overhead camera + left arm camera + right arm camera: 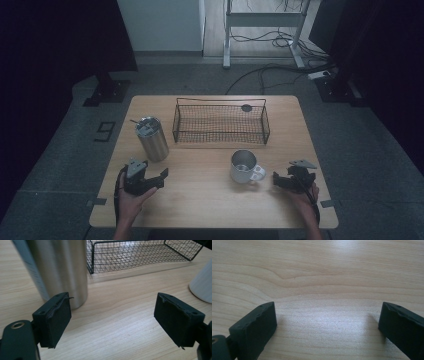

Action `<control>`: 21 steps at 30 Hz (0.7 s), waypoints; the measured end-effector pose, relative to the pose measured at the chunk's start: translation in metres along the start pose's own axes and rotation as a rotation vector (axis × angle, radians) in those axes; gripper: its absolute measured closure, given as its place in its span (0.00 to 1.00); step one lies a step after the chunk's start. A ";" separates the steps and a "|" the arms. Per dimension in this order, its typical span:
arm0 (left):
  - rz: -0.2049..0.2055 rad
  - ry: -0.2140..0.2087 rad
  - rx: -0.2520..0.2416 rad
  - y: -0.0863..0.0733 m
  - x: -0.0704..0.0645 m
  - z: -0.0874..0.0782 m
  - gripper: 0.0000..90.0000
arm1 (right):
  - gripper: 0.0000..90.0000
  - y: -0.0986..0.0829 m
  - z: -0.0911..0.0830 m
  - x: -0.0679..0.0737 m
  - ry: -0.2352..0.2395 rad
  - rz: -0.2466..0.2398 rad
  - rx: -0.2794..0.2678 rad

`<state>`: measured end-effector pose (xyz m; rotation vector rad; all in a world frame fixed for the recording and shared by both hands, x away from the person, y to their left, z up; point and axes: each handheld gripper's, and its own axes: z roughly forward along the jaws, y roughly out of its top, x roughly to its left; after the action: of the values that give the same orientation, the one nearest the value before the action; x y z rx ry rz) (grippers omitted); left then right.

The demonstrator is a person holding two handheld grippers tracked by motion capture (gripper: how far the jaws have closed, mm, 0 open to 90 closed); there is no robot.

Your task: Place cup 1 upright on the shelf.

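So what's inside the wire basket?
Looking down through the wire basket, nothing sits inside; just its mesh floor with the wooden table beneath. A small dark round thing shows at the far rim, too small to identify or place inside or behind.

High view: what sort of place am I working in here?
Likely a lab or recording workspace, not a kitchen: a wooden table on a grey floor, loose cables under a metal desk frame behind, dark curtains at both sides.

table [210, 200] | wire basket [220, 125] | steel tumbler [152, 140] | mug [244, 167]
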<state>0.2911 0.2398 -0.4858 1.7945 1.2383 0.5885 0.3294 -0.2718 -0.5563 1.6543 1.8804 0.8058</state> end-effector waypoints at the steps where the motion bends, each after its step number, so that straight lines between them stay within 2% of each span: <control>1: -0.005 0.005 -0.004 0.000 0.002 -0.002 0.16 | 0.02 0.000 0.000 0.000 0.000 0.000 0.000; 7: -0.020 0.019 -0.010 0.002 0.012 -0.008 0.16 | 0.02 0.000 0.000 0.000 -0.001 0.000 0.000; 14: -0.035 0.019 0.005 0.002 0.019 -0.006 0.15 | 0.01 0.000 0.000 0.000 -0.004 0.002 0.001; 21: -0.055 0.039 0.016 0.006 0.027 -0.001 0.14 | 0.01 0.000 0.000 0.000 -0.005 0.005 0.001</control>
<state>0.3043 0.2641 -0.4830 1.7638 1.3176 0.5862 0.3290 -0.2716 -0.5563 1.6605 1.8740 0.8020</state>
